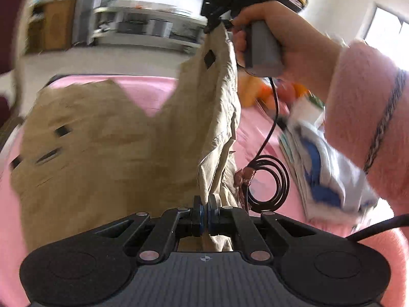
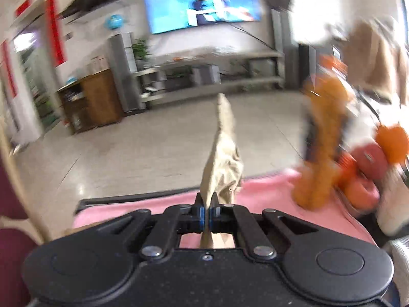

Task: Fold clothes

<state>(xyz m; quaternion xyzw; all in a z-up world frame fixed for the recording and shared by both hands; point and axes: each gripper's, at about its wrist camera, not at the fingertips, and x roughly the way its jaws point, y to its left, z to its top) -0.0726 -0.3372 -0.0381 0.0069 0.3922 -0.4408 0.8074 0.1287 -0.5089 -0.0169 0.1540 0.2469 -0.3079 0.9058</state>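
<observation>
Both claws are closed on the beige trousers [image 1: 107,138], the left claw [image 1: 205,206] pinching the near edge and the right claw [image 2: 207,206] lifting a far corner above the pink worktop [image 1: 143,90].

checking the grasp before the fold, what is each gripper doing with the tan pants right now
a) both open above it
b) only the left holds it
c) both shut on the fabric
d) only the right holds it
c: the left gripper pinches the tan pants near the camera, and the right gripper is shut on a raised part of the same fabric.
</observation>
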